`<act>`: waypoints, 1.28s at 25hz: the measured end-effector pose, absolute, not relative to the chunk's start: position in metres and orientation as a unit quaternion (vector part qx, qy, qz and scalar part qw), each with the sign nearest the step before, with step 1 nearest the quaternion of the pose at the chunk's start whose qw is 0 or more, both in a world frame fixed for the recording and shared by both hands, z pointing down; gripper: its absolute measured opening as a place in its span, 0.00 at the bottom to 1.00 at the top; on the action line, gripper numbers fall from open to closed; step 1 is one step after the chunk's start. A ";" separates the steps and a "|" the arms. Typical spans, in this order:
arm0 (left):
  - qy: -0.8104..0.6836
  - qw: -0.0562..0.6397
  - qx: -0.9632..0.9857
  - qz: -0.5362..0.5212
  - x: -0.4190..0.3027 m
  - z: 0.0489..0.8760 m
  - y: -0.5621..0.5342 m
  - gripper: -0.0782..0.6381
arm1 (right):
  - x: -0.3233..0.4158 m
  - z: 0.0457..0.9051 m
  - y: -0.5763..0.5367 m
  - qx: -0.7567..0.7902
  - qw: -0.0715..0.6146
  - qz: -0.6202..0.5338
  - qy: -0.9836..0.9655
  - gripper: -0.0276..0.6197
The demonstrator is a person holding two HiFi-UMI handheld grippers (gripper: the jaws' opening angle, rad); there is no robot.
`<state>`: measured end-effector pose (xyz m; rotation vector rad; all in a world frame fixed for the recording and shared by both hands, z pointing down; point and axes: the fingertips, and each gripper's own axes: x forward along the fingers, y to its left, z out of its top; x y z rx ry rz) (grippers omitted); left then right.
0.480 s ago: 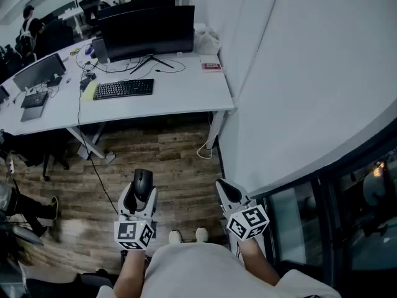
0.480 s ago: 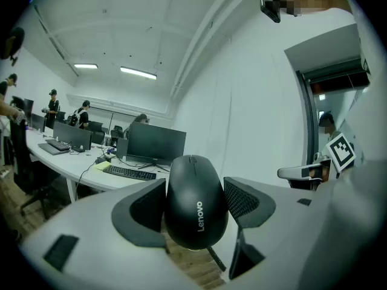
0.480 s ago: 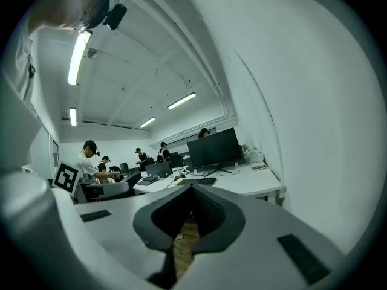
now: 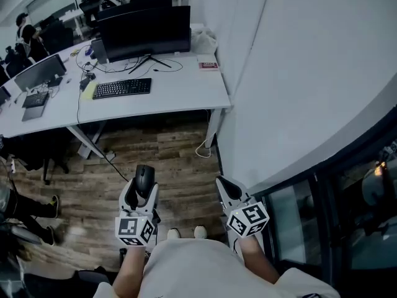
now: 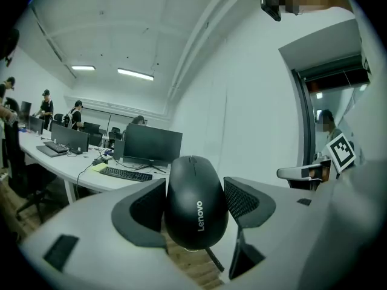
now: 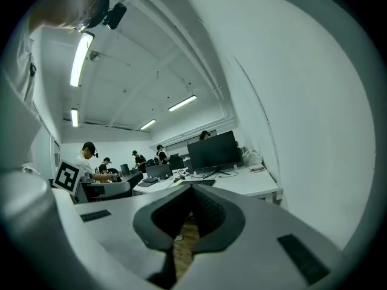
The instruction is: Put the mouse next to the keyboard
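Observation:
A black mouse [image 5: 196, 213] with white lettering sits between the jaws of my left gripper [image 5: 195, 201], which is shut on it from both sides. In the head view the mouse [image 4: 144, 179] and left gripper [image 4: 142, 191] hang over the wooden floor, well short of the desk. The black keyboard [image 4: 122, 88] lies on the white desk [image 4: 186, 95] in front of a dark monitor [image 4: 146, 33]; from the left gripper view the keyboard [image 5: 128, 174] is far ahead. My right gripper [image 4: 224, 190] is shut with nothing in it [image 6: 192, 213].
A white wall [image 4: 298, 73] runs along my right, with a glass door frame [image 4: 310, 210] beside it. Cables [image 4: 93, 160] hang under the desk, down to the wooden floor [image 4: 173, 160]. More desks, screens and several people are at the far left [image 4: 28, 23].
The head view has shifted slightly. The left gripper still holds the mouse, and both grippers are almost where they were.

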<state>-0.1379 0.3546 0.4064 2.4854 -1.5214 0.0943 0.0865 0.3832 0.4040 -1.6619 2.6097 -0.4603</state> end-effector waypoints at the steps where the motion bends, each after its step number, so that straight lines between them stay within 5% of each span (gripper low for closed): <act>1: -0.518 0.112 0.847 0.031 -0.136 0.405 0.355 0.54 | 0.087 0.403 0.383 -0.527 0.010 -0.148 0.837 0.07; 32: -0.563 0.108 0.819 0.038 -0.091 0.415 0.390 0.54 | 0.141 0.419 0.405 -0.476 0.005 -0.168 0.863 0.07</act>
